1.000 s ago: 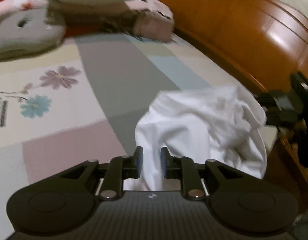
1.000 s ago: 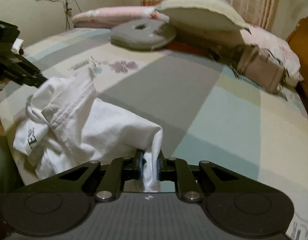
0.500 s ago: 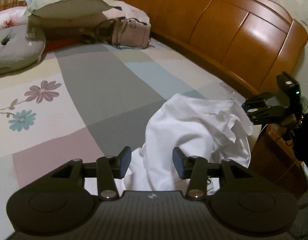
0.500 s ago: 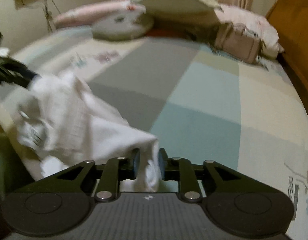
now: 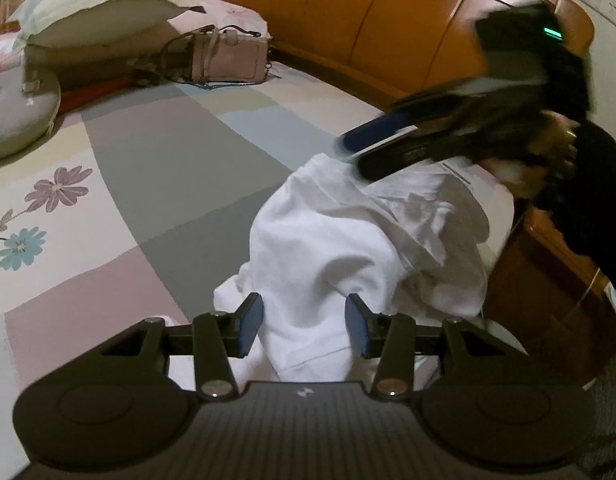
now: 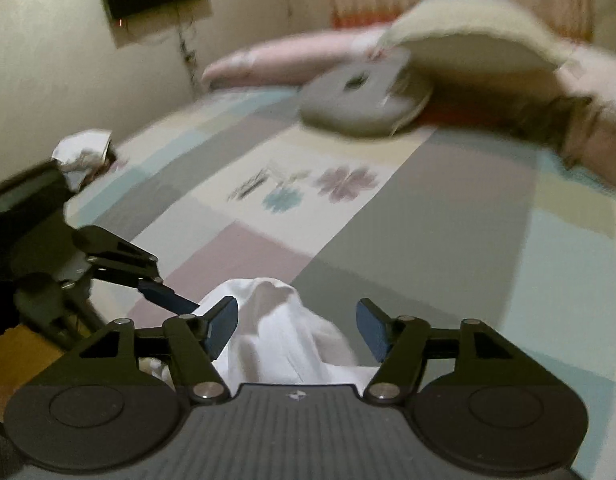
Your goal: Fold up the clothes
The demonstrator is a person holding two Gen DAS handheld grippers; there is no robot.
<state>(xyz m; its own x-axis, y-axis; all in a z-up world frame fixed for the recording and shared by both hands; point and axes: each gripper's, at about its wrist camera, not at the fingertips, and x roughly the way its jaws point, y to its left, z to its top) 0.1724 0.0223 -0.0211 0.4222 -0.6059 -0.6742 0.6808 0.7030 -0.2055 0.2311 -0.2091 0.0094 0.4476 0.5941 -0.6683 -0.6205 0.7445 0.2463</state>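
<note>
Your left tool (image 5: 304,330) stands spread wide, its blue pads on either side of a fold of the white garment (image 5: 348,240) without pinching it. Your right tool (image 6: 296,330) is likewise spread apart, with a hump of the same cloth rising between its pads. The garment lies crumpled at the near edge of the bed (image 5: 167,152), on the patchwork cover. A pink handbag (image 5: 227,60) sits far back by the wooden headboard (image 5: 368,12), near the pillows (image 5: 95,8).
</note>
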